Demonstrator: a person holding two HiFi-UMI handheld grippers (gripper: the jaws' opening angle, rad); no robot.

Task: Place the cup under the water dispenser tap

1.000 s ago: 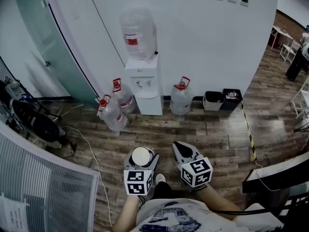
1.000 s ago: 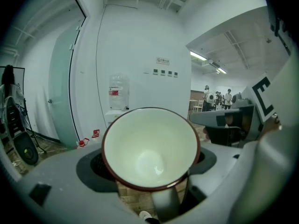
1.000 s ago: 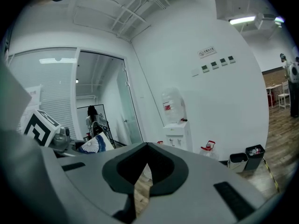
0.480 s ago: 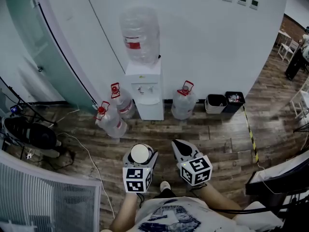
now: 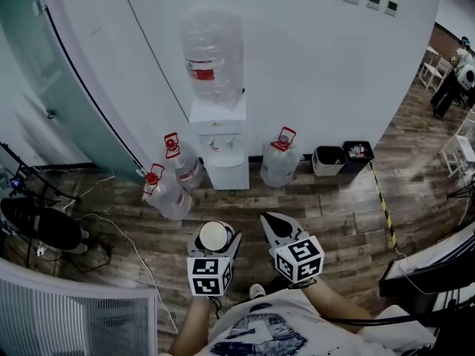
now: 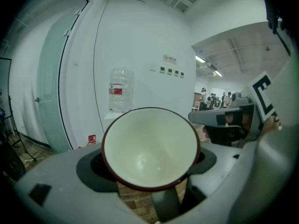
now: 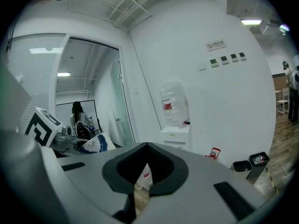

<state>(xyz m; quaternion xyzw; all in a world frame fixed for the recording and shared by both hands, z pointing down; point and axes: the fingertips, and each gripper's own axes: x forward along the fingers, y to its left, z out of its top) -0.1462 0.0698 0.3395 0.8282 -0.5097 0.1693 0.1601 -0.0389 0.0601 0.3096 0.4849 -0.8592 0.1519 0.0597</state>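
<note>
Left claw (image 6: 152, 171) has the cup (image 6: 149, 146) clamped, mouth facing the camera, white inside with a dark rim. Dispenser (image 6: 117, 114) with its bottle (image 6: 119, 90) stands by the wall (image 6: 140, 41), well ahead.

Upright white cup (image 5: 215, 236), held well short of dispenser (image 5: 223, 145)

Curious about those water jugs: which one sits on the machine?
The large jug atop the white dispenser; the three red-capped jugs stand on the floor beside it.

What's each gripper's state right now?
Left gripper: shut on the cup.
Right gripper: shut, holding nothing.
</note>
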